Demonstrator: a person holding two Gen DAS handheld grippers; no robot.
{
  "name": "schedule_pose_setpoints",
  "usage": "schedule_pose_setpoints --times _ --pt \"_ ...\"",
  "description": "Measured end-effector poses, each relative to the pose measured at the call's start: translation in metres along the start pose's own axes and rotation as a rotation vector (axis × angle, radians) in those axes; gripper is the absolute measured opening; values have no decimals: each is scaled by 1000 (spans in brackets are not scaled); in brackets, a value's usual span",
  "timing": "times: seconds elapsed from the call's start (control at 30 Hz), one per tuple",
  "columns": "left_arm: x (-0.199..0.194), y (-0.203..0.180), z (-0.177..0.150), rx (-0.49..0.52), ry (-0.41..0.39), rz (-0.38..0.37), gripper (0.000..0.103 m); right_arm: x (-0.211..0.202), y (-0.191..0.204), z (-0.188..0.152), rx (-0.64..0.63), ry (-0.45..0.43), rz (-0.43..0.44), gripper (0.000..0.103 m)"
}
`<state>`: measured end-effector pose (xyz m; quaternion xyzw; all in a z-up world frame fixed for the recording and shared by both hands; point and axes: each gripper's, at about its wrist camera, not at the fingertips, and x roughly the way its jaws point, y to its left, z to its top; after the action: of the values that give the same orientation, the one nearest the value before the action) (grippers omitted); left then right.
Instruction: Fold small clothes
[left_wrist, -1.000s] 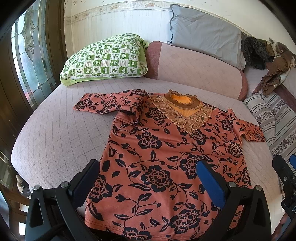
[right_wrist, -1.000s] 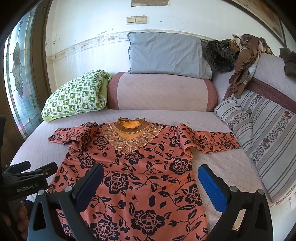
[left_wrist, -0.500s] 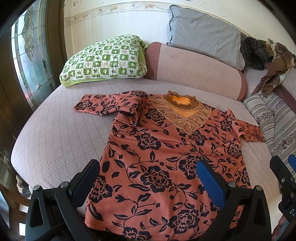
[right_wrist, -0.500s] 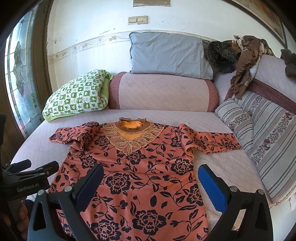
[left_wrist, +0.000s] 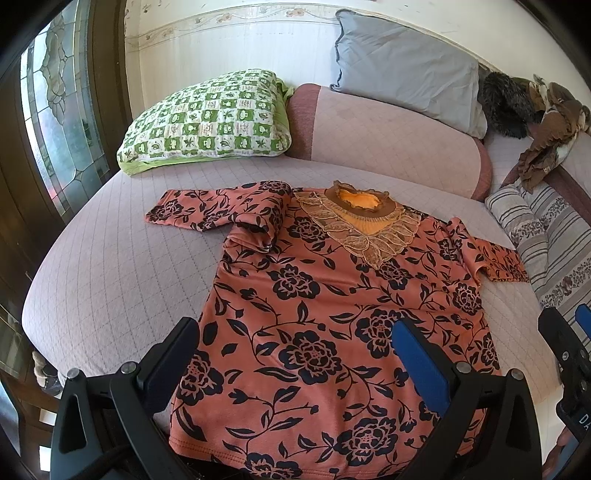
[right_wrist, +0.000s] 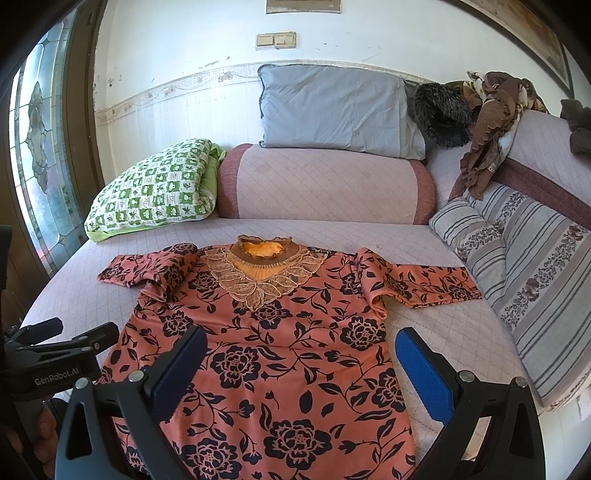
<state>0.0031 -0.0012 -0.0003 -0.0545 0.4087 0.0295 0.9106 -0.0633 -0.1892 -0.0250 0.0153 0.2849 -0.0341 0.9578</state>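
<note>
Little has moved since a second ago: both views have eased back very slightly; garment unchanged.

Item: orange floral blouse (left_wrist: 332, 314), face up, spread flat on the quilted bed (left_wrist: 110, 277), lace collar (left_wrist: 362, 229) toward the bolster (right_wrist: 325, 184). Its sleeve (left_wrist: 221, 214) nearer the green checked pillow (left_wrist: 207, 122) is partly bunched at the shoulder; the other sleeve (right_wrist: 417, 284) lies outstretched.

Left gripper (left_wrist: 295, 362): jaws apart, empty, over the hem. Right gripper (right_wrist: 299, 369): jaws apart, empty, over the lower body. Both likely poised to choose first fold corners; folding not begun.
</note>
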Motion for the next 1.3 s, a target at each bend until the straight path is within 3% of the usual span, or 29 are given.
schedule_pose_setpoints --times 0.3,0.4,0.5,0.67,0.93,1.13,1.2,1.3 --pt "4 1 0 6 6 -3 103 2 -1 2 1 4 2 103" --pt "11 8 -3 1 11 8 103 14 -18 -3 37 53 19 103" --pt "31 19 -9 -14 61 27 103 31 -58 -19 150 111 58 103" --pt "64 27 -21 -10 129 68 103 69 -163 -31 431 152 66 103" --pt "103 22 -26 14 184 87 103 183 -334 -28 859 191 43 102" --pt "125 19 -16 19 170 83 103 268 -408 -17 1000 231 -31 84" --pt "134 18 -14 18 175 75 103 287 -418 -20 1017 273 -84 82" --pt "146 17 -13 24 196 75 103 302 -425 -19 1022 260 -131 82"
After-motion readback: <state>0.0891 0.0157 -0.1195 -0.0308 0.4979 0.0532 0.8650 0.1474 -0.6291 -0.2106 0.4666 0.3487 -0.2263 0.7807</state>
